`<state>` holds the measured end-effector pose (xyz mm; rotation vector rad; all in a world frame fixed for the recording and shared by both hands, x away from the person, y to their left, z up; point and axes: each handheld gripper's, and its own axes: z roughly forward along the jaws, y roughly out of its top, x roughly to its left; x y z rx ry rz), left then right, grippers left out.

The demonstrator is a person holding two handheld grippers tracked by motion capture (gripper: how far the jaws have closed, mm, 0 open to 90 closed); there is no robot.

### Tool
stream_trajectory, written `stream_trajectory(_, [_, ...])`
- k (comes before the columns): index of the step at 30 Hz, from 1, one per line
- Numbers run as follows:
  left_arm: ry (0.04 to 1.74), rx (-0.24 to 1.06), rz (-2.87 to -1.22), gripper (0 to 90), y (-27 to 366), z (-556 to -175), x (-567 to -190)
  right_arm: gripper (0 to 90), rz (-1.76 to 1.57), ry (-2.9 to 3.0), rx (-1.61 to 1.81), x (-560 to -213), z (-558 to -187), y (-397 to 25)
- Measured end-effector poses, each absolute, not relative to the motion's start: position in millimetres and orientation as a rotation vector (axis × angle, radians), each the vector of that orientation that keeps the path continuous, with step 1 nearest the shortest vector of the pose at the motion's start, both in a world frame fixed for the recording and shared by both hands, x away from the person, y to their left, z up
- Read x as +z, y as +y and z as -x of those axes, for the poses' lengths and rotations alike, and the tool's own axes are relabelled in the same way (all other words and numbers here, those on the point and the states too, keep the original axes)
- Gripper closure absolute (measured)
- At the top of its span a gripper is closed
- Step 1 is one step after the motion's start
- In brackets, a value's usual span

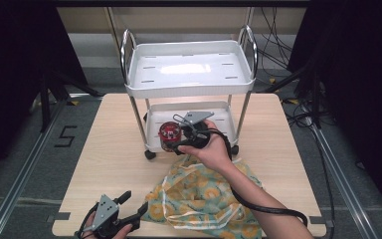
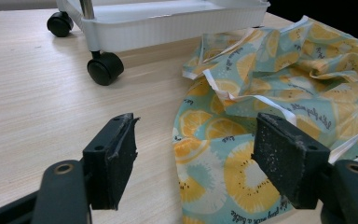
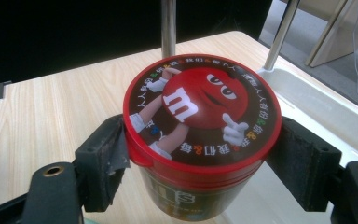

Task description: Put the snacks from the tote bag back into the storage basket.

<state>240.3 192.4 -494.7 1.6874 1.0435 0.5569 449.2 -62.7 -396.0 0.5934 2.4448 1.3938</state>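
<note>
— Where is the candy tub (image 3: pixel 200 135)?

— Clamped between the two black jaws of the right tool (image 3: pixel 200 154), one pad against each side just under the lid. It hangs at the front edge of the lower tray (image 3: pixel 317 116) of the white cart (image 1: pixel 189 74); I cannot tell whether its base touches the tray.

— Which way does it point?

— It stands upright, long axis vertical, its round red lid (image 3: pixel 203 109) facing up with a red cartoon candy figure printed on it. In the high view the tub (image 1: pixel 169 132) sits just left of the hand that holds the tool.

— What is in the trays?

— The upper tray (image 1: pixel 189 69) shows bare white plastic. The lower tray is partly hidden by the hand, so I cannot tell its contents.

— And the other tool?

— The left tool (image 2: pixel 196 154) is released, its jaws wide apart with nothing between them, low over the counter (image 2: pixel 37 102) at its near left corner. Just beside it lies a crumpled cloth bag (image 2: pixel 279 93) printed with lemon slices, spread on the counter in front of the cart's black caster (image 2: pixel 104 68).
</note>
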Motion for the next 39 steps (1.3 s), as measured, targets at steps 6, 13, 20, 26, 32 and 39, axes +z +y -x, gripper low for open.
stream_trajectory(6, [1.044,0.559,-1.689,29.6,192.7,-240.2,-494.7,26.1,-0.599,2.440,1.398,-396.7,-451.7,-60.4])
stream_trajectory(13, [1.040,0.556,-1.686,29.5,192.8,-240.6,-495.0,26.1,-0.641,2.448,1.399,-396.6,-452.5,-57.5])
stream_trajectory(20, [1.049,0.554,-1.679,29.5,192.6,-240.1,-494.8,26.1,-0.636,2.461,1.396,-398.1,-457.0,-56.4])
stream_trajectory(26, [1.048,0.554,-1.680,29.5,192.8,-240.3,-494.9,26.1,-0.647,2.439,1.394,-400.1,-460.2,-55.1])
stream_trajectory(32, [1.050,0.556,-1.680,29.5,193.1,-240.2,-494.7,26.1,-0.648,2.425,1.398,-400.7,-464.0,-53.5])
stream_trajectory(39, [1.051,0.556,-1.679,29.5,193.5,-240.1,-494.6,26.1,-0.653,2.423,1.380,-402.0,-467.6,-51.4])
